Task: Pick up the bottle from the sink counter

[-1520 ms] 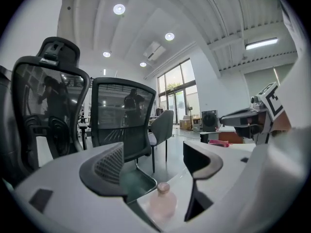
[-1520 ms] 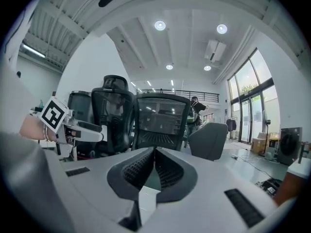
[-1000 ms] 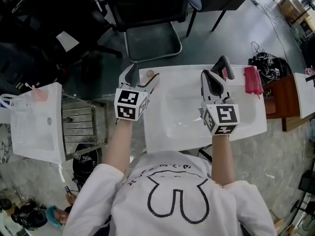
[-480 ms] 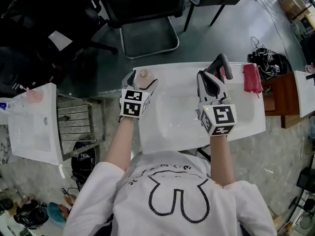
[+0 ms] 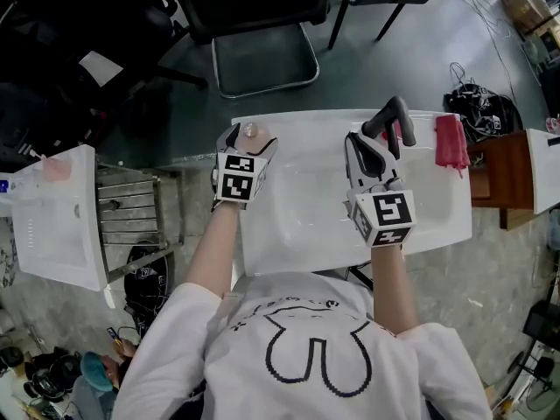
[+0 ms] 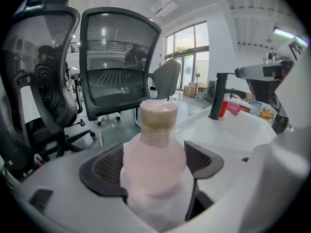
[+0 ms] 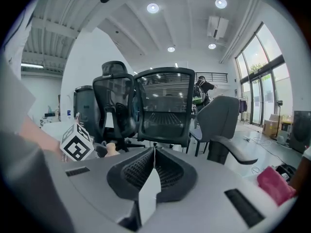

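A pale pink bottle with a tan cap stands at the far left corner of the white sink counter. My left gripper has its jaws on both sides of the bottle's body, and the ribbed pads press against it. Whether the bottle's base touches the counter is hidden. My right gripper hovers over the right side of the basin, just in front of the black faucet. In the right gripper view that gripper is shut, with nothing held.
A pink-red object lies on the counter right of the faucet. A black office chair stands beyond the sink. A white bin and a metal rack are to the left, a wooden stand to the right.
My left gripper has moved forward over the counter's left corner and its jaws have come in around the bottle. The right gripper has barely shifted.
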